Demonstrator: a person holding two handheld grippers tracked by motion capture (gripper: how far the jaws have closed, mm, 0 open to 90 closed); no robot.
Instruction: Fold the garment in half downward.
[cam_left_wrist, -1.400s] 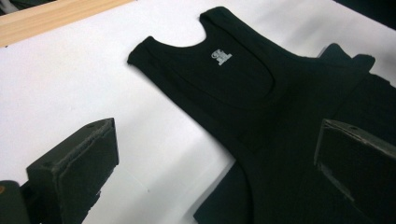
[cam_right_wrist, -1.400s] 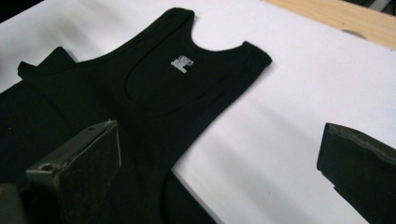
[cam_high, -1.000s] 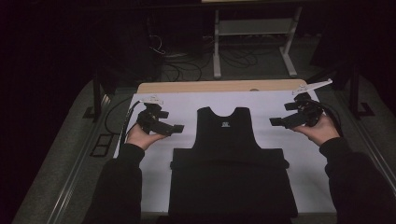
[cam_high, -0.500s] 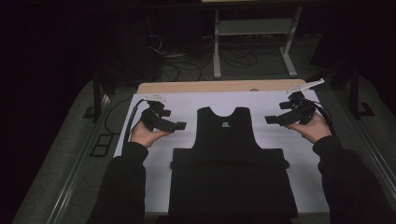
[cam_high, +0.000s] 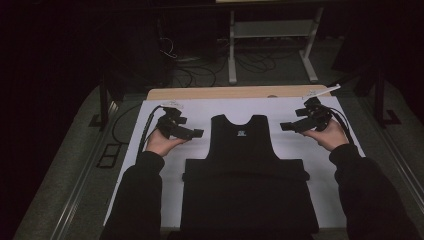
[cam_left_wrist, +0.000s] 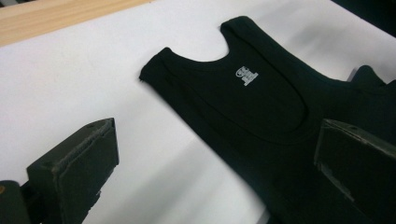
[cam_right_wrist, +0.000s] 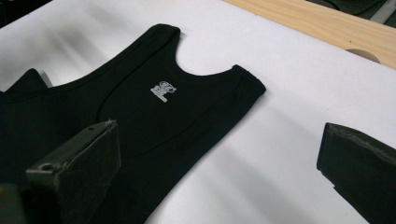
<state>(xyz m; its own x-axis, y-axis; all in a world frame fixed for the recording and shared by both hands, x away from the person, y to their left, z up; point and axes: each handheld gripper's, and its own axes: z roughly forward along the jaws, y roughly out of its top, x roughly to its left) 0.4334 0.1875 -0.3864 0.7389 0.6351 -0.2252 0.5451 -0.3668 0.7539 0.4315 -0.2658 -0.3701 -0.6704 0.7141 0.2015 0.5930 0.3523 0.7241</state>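
I have the black tank top flat on the white sheet, neck end away from me, lower part folded into a wider band nearest my arms. Left gripper sits just off the garment's left shoulder strap, jaws spread wide, nothing between them. Right gripper mirrors it off the right strap, jaws equally wide and empty. Both hover apart from the cloth.

Risk, as I judge it: a shallow bite at the strap edge catches one layer only, and the top peels open on lifting. Uneven closing between the two sides would skew the fold. Pressing too low could pinch the sheet along with the fabric and drag it.
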